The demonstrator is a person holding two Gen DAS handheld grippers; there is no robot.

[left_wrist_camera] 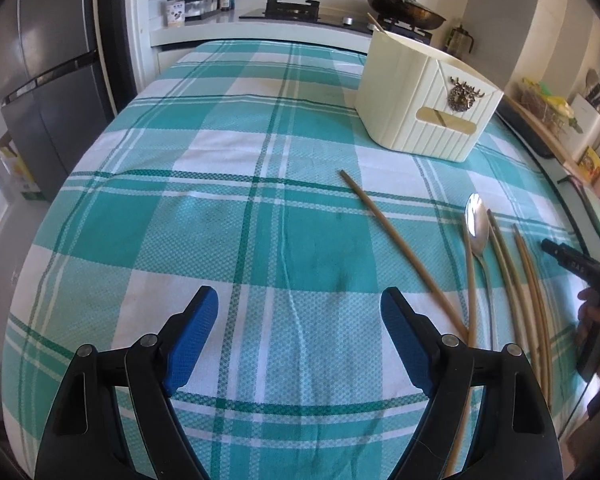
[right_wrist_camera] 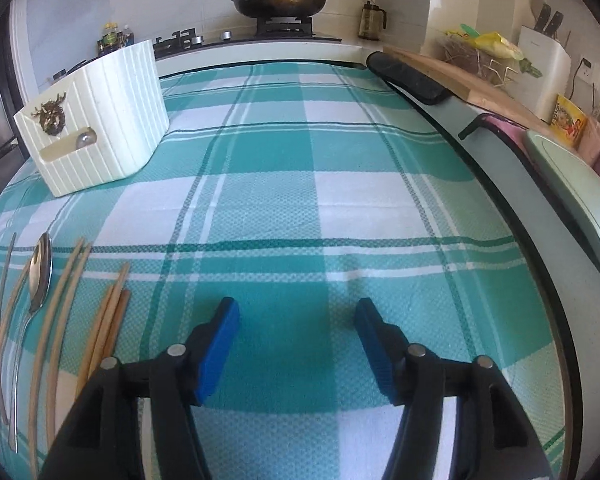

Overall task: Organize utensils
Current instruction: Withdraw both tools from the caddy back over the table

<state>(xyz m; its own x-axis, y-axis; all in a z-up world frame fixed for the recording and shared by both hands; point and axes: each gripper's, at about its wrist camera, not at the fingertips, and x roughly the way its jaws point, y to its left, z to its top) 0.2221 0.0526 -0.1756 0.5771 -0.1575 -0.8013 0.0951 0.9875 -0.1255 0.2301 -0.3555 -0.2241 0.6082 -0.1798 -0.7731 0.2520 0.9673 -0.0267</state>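
A cream ribbed utensil holder [left_wrist_camera: 424, 108] with a metal emblem stands on the checked tablecloth [left_wrist_camera: 228, 208]; one chopstick pokes out of its top. Several wooden chopsticks [left_wrist_camera: 404, 252] and a metal spoon [left_wrist_camera: 477, 228] lie loose on the cloth to the right of my left gripper [left_wrist_camera: 300, 300], which is open with nothing between its blue pads. In the right wrist view the same holder [right_wrist_camera: 96, 120] stands at the far left, with the chopsticks [right_wrist_camera: 108, 328] and spoon [right_wrist_camera: 40, 276] lying left of my right gripper [right_wrist_camera: 296, 312]. That gripper is open over bare cloth.
A stove with a lidded pan [right_wrist_camera: 280, 0] sits behind the table. A wooden board [right_wrist_camera: 460, 76], a knife block [right_wrist_camera: 544, 60] and packets line the counter at right. A grey fridge [left_wrist_camera: 40, 80] stands at left. A hand [left_wrist_camera: 596, 320] shows at the right edge.
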